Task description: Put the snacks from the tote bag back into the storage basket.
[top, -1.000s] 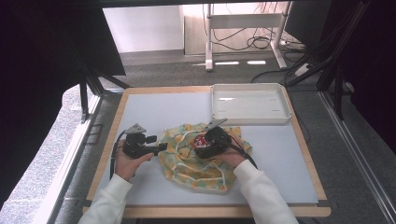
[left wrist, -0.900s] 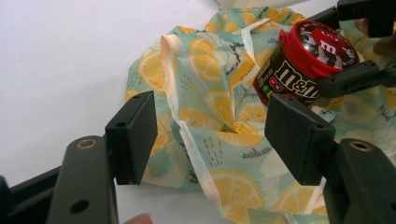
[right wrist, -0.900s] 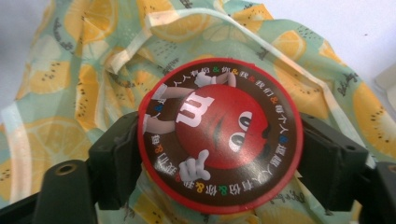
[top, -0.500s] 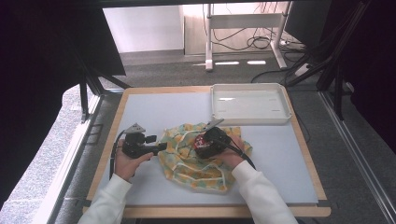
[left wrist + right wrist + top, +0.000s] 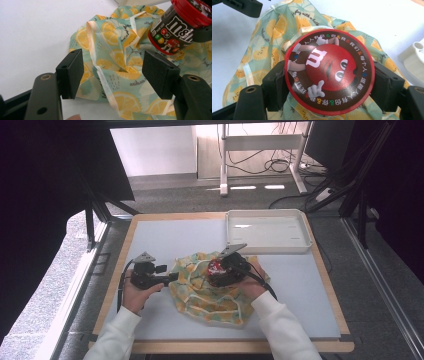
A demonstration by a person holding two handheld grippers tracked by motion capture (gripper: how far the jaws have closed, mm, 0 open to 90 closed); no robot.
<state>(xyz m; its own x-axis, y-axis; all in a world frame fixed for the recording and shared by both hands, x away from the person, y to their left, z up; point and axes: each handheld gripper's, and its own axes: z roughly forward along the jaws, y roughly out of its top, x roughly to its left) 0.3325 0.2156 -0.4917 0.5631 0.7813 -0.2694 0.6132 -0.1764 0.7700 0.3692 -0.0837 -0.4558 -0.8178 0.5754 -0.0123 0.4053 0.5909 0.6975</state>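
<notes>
Gripping a round, dark candy tub with a red lid (image 5: 329, 72) between the pads of the right gripper (image 5: 225, 270), jaws spread wide and clamped on its sides, probably lifting it clear of the crumpled lemon-print cloth bag (image 5: 210, 290) at the middle of the pale table (image 5: 150, 235). Hovering at the bag's left edge with the left gripper (image 5: 113, 72), jaws apart around a cloth fold without pinching, likely readying to hold the bag. Leaving the white plastic tray (image 5: 267, 231) behind.

candy jar (image 5: 176, 32): top cut off | cloth bag (image 5: 274, 32): partly hidden
</notes>
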